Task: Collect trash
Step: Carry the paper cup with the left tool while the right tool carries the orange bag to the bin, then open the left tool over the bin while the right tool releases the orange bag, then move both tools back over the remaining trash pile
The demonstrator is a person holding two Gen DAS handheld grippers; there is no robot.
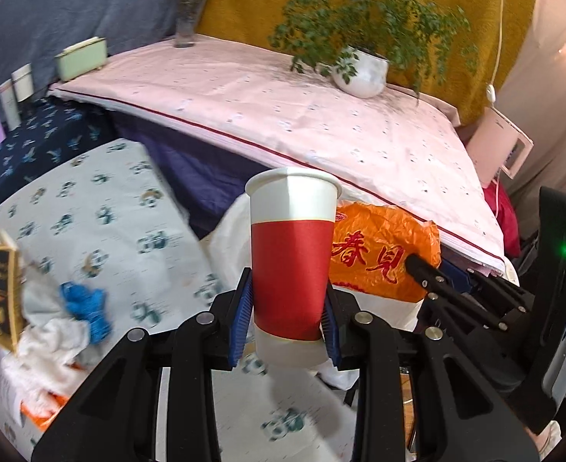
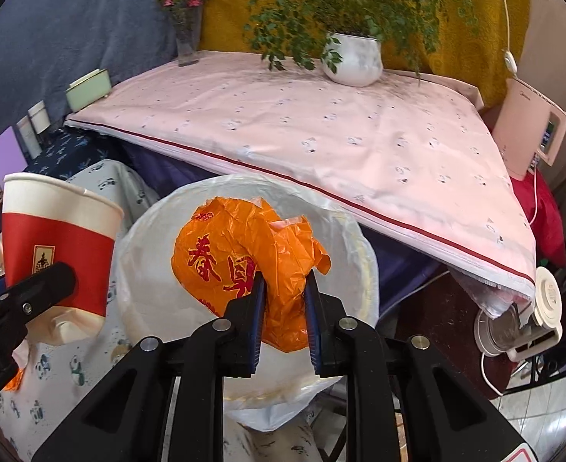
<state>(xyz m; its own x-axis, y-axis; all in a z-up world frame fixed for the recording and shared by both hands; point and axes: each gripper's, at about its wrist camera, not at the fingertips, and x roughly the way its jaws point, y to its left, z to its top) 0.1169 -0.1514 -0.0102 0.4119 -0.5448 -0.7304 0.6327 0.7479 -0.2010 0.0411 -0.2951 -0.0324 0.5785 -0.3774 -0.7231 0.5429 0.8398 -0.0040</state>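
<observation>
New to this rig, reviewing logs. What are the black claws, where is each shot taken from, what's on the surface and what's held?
They are handheld two-finger grippers, one per hand, each with a fisheye camera looking along its fingers. In the left wrist view, the left gripper grips a red and white paper cup. In the right wrist view, the right gripper pinches a crumpled orange plastic bag over a white-lined bin. More trash lies on the patterned cloth.

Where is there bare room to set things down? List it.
Free: the pink cloth between the flower vase and the plant pot. Crowded: the patterned cloth's left edge, with the blue glove and rags.
</observation>
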